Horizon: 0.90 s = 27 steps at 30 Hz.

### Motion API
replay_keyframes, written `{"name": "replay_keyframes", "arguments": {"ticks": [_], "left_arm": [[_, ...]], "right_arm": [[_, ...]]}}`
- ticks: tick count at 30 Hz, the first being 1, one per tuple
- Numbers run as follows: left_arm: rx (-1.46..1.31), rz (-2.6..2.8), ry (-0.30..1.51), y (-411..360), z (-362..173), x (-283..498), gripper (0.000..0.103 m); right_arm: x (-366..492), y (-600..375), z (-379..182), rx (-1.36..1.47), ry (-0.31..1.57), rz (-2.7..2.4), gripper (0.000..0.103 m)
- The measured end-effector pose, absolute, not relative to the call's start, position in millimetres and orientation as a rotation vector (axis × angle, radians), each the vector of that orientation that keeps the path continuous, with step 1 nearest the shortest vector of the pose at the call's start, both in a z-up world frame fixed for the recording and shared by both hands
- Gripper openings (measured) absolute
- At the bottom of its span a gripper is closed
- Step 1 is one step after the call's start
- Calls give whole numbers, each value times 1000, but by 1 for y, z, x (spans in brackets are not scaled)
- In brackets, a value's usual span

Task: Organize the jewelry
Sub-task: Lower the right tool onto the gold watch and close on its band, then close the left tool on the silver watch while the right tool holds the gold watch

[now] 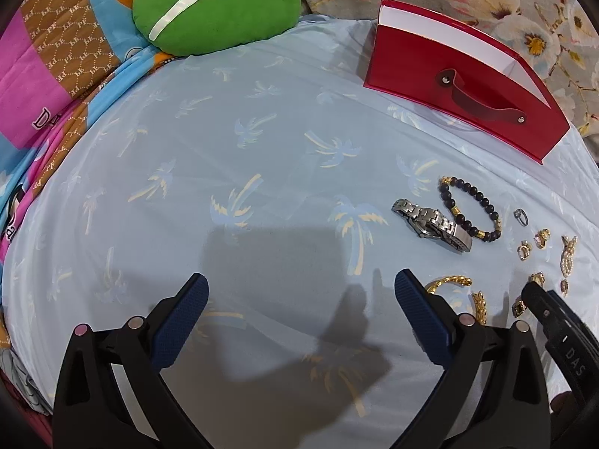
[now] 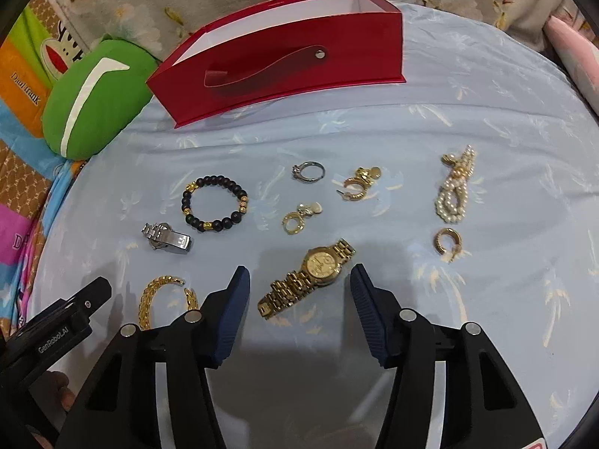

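Note:
Jewelry lies spread on a light blue palm-print sheet. In the right wrist view my right gripper is open, its jaws on either side of a gold watch. Around it lie a black bead bracelet, a silver watch, a gold chain bracelet, a silver ring, gold earrings and a pearl piece. An open red box stands behind. My left gripper is open and empty over bare sheet, left of the silver watch and bead bracelet.
A green cushion sits at the back left beside a patterned quilt. A floral blanket lies behind the red box. The right gripper's body shows at the left view's lower right.

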<state>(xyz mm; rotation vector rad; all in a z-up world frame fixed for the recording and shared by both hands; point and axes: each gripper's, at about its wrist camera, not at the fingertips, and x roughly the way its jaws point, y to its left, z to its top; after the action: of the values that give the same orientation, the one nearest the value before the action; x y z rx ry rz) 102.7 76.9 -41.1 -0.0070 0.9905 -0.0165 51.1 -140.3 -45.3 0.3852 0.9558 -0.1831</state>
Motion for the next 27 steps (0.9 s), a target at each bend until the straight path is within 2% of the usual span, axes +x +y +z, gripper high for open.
{"name": "replay_keyframes", "arguments": {"ticks": [4,8,14,16,17,22,27], "left_arm": [[-11,-36,996,70,-44,105,98],[-26,-66,1009,65,-45,106,98],[-126,-144,1056,55,-45,118,97],[-150,-163,1067,48,-44,125,98],[-161,-171,1074,45,-43,129,98],[-233,-187,1108,28,-46,148,97],[-181,-155,1118,9,-51,158,94]], "right_arm": [[54,-135,-47,345,947,-196,49],[57,-132,-48,303,933,-218,34],[56,-134,-48,269,929,-210,31],[54,-136,-48,269,935,-204,20],[53,-138,-48,263,940,-213,11],[47,-146,-49,268,945,-216,11],[42,-154,-49,285,947,-216,11]]}}
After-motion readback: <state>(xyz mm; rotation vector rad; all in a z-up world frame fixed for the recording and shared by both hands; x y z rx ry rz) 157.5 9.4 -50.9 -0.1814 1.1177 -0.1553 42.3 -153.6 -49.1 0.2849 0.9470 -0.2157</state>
